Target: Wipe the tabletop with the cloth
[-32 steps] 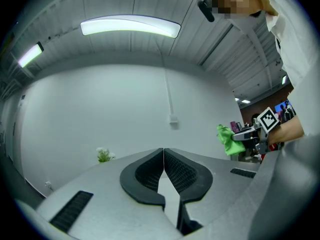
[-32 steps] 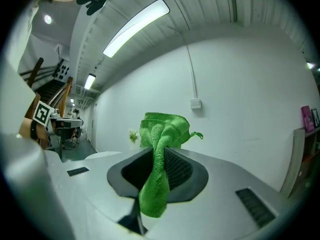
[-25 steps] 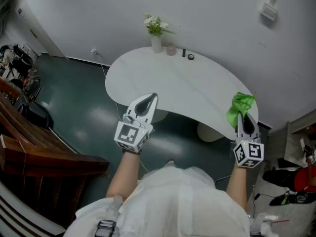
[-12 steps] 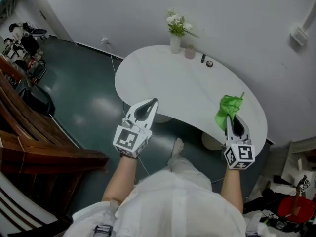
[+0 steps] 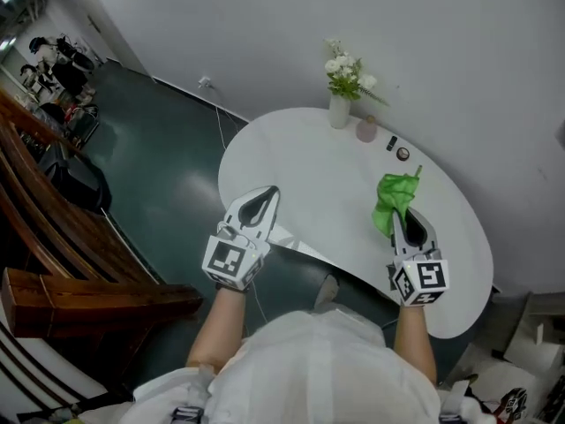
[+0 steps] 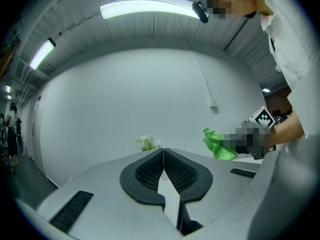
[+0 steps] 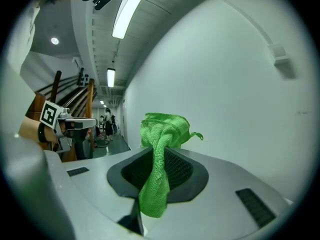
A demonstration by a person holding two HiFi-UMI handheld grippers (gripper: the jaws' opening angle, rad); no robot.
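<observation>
A white kidney-shaped tabletop [image 5: 309,175] lies below me in the head view. My right gripper [image 5: 403,217] is shut on a green cloth [image 5: 393,200], held above the table's right half; the cloth [image 7: 159,149] bunches up above the jaws and hangs down between them in the right gripper view. My left gripper [image 5: 263,198] is shut with nothing in it, over the table's near left edge. In the left gripper view its jaws [image 6: 163,159] press together, and the green cloth [image 6: 218,145] shows off to the right.
At the table's far edge stand a white vase of flowers [image 5: 342,95], a small pink cup [image 5: 367,131] and two small dark items [image 5: 397,148]. Dark green floor [image 5: 168,184] lies to the left, with wooden stairs [image 5: 62,263] beyond. A cable [image 5: 221,126] runs down the wall.
The view has moved closer over the table. Both grippers now hang over the tabletop rather than short of its near edge, with the cloth still held in the right one.
</observation>
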